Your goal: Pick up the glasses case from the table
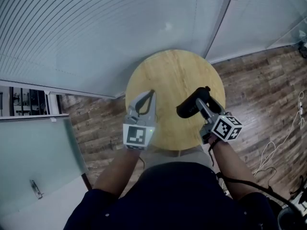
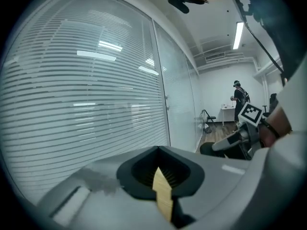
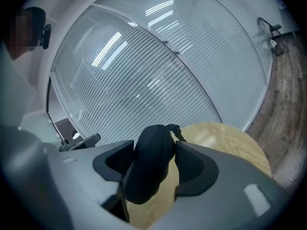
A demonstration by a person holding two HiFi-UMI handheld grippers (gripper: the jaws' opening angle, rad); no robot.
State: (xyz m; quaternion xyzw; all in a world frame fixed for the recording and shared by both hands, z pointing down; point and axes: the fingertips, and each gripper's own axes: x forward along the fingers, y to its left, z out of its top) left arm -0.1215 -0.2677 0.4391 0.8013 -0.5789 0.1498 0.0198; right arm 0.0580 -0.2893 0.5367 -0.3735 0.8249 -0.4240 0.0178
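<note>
Right gripper: I see its fingers pinching the black glasses case, lifted off the round wooden table | left gripper: fingers pressed together, nothing between, over the table's left side | blinds wall beyond

glasses case: black | table: pale wood grain | floor: brown planks | blinds: white striped

The place looks like an office. Tall glass partition walls with white horizontal blinds bound the room. A brown wood-plank floor lies under a small round light-wood table. A long fluorescent strip light sits on the white ceiling, and a person stands by a distant white desk.
</note>
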